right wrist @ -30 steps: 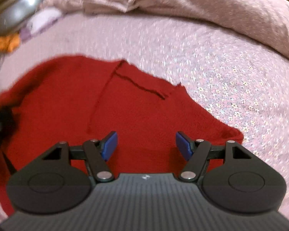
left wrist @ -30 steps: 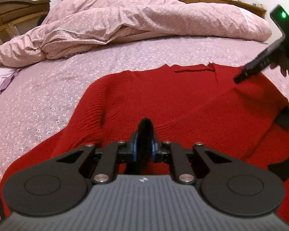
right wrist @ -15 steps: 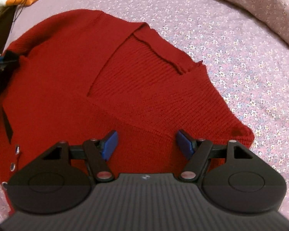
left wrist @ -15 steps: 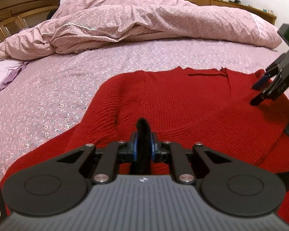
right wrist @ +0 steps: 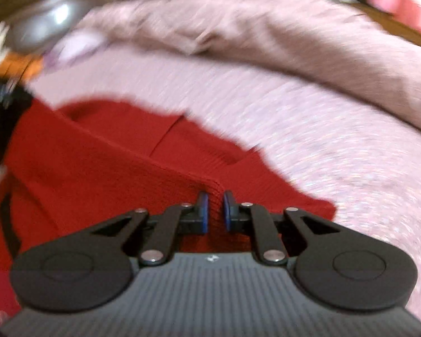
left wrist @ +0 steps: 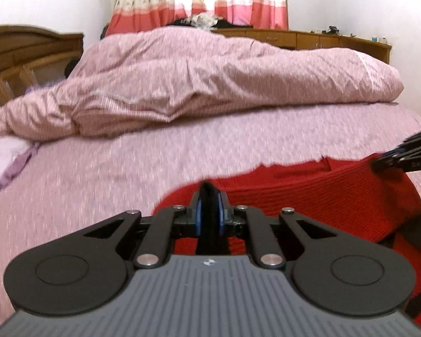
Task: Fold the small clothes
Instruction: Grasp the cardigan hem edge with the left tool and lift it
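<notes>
Left wrist view: our left gripper [left wrist: 209, 213] has its jaws pinched tight on a dark band of the red knit sweater [left wrist: 317, 196], which lies low at 5 o'clock on the pink floral bed [left wrist: 126, 174], the rumpled duvet [left wrist: 210, 84] beyond at 12. At 3 o'clock our right gripper [left wrist: 379, 164] meets the sweater's far edge.

Right wrist view: its jaws are closed on a raised fold of red knit, with the sweater spreading toward 9 o'clock. We judge both grips hold matching edges so the cloth lifts evenly for a fold.
</notes>
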Available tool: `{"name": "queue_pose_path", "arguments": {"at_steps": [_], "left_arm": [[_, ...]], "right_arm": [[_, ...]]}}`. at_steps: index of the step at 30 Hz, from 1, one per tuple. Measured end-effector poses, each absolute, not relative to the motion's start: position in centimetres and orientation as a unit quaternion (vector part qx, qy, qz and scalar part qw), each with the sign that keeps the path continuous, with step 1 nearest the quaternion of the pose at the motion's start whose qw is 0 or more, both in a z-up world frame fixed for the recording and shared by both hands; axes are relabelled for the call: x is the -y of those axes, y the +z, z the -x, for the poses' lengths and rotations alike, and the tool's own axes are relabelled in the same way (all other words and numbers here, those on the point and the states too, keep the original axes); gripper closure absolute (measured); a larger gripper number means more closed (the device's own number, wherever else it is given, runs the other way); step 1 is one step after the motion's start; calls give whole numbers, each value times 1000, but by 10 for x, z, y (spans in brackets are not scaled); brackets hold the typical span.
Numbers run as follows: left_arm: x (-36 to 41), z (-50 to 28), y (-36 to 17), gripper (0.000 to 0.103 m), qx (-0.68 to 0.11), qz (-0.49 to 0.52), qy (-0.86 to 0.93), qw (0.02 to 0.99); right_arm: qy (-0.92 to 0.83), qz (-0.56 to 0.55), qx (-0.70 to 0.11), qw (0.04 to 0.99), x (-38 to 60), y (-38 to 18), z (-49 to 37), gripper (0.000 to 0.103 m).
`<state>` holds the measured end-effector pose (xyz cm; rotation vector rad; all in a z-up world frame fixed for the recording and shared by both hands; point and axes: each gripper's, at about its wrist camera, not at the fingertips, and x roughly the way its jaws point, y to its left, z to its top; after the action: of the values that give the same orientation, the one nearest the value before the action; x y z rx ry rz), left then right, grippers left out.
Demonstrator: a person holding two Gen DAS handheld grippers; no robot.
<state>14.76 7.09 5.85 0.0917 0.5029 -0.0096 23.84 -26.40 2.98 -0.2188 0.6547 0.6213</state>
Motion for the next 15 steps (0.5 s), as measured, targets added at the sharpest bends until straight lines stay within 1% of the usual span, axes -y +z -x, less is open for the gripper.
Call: {"name": "queue_pose_path", "arguments": {"at_steps": [4,8,12,14,15], "left_arm": [[-76,-193,54,90,-253,-50,-6,966],[-81,-238,30,91,-291,-64,3,955],[-89,-264,3,91,-335,-87,23,938],[-98,-267,-8,91,-351,-85,30,932],[-102,-266,-11,91,-355,-83,31,931]], "right_arm": [[235,60,-284,928,274,26,-239,89],[192,27,-303,933,269,4,-245,85],[165,6,-301,939,272,2,-242,76],[156,-5,-285,946,284,8,-233,74],[150,-12,-277,949,290,11,-232,68]]}}
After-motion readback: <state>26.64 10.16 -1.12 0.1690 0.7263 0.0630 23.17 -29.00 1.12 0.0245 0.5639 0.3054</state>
